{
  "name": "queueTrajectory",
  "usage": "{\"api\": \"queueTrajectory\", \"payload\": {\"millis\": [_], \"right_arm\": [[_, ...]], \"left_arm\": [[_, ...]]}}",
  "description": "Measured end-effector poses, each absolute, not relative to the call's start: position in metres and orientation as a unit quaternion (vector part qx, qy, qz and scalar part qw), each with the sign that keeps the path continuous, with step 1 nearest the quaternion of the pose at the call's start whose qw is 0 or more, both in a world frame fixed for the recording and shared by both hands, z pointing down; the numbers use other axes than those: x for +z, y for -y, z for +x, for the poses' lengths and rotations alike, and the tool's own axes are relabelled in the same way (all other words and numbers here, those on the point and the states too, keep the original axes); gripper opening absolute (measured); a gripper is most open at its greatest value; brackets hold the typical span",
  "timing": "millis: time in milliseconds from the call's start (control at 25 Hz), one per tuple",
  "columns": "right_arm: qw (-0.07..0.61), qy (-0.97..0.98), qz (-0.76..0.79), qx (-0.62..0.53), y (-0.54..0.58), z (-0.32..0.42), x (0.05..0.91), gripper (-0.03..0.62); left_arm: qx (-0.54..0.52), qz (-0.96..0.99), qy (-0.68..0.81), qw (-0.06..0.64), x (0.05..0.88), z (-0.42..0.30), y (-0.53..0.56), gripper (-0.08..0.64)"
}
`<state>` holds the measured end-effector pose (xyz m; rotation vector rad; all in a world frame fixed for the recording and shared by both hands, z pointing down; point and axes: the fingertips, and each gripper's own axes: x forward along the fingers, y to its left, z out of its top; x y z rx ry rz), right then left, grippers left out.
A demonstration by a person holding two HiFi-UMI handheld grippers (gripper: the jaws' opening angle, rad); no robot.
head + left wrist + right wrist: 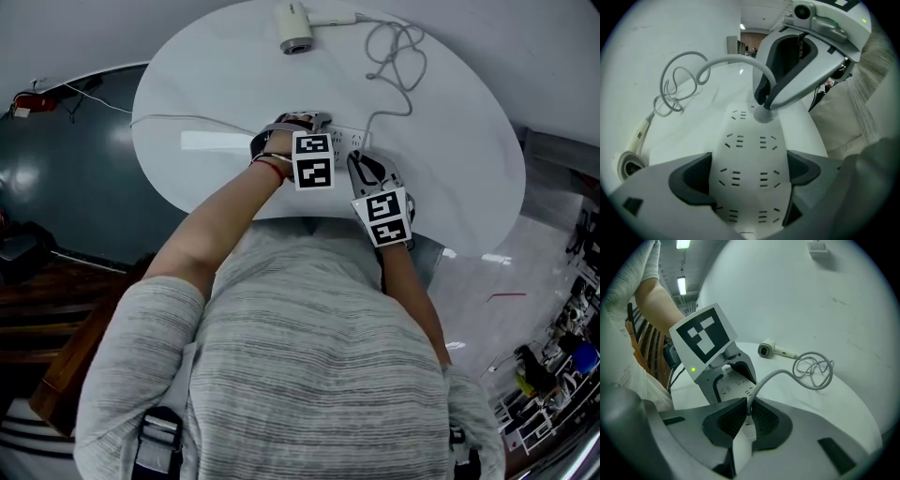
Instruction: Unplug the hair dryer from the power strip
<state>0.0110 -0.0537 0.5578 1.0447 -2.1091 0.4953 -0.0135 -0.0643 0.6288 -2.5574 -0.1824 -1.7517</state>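
Right gripper [747,411] nipped tight on plug [763,114] — looks rigid, best hold, not limp cord [779,371]; left gripper [749,180] clamps light strip [747,136] — might lift.

Both forearms are extended toward 12 o'clock. The left gripper [750,176] is pointed steeply down, its jaws clamped against the power strip's [750,150] sides. At its 4 o'clock, the right gripper [747,416] is closed on the plug [763,115].
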Motion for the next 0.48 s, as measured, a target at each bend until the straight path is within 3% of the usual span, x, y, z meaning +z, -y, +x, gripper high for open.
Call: {"api": "queueTrajectory", "payload": {"millis": [480], "right_arm": [[0.367,0.813,0.401,0.21,0.062,0.013,0.555,0.046]], "left_arm": [[-0.565,-0.823,0.056,0.016,0.627,-0.013,0.065,0.468]]}}
